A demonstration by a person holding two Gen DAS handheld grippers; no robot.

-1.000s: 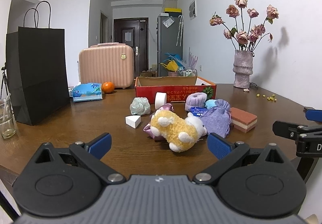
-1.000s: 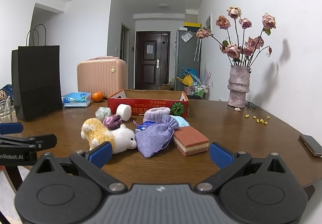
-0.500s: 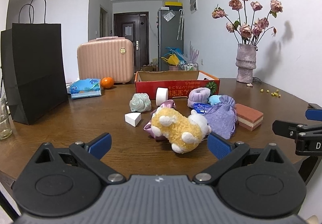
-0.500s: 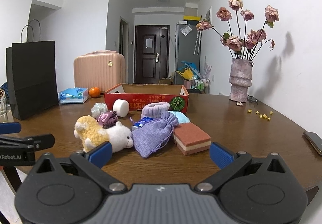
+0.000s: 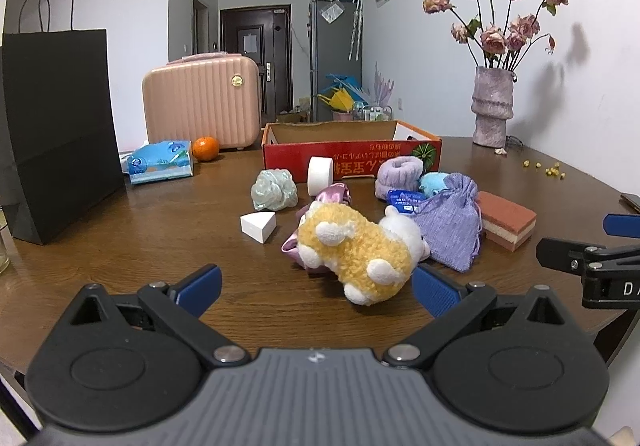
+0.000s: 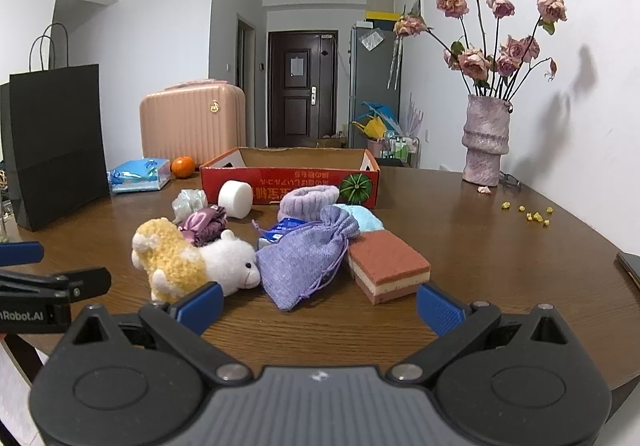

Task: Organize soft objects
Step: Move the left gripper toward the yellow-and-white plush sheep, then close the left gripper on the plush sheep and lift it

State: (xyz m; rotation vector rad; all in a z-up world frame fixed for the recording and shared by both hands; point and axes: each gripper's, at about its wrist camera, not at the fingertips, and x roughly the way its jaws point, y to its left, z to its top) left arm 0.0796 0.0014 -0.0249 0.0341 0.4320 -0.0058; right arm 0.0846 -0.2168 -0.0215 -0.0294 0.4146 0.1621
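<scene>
A: What are the soft things made of?

B: The plush sheep (image 5: pixel 360 250) is curly, yellow with a white head, and lies on its side on the wooden table (image 5: pixel 160 230). Against it rests a woven purple drawstring pouch (image 6: pixel 304 258), and beside that a layered block sponge (image 6: pixel 388 266). Behind are a satin scrunchie (image 5: pixel 332 195), a fuzzy purple band (image 6: pixel 308 199) and a white foam cylinder (image 6: pixel 236 197).

A: And the claws?

B: The left gripper (image 5: pixel 316 286) and the right gripper (image 6: pixel 320 304) are both spread wide and hold nothing. The red cardboard box (image 6: pixel 288 181) stands open behind the pile, so the pile lies between it and both claws.
</scene>
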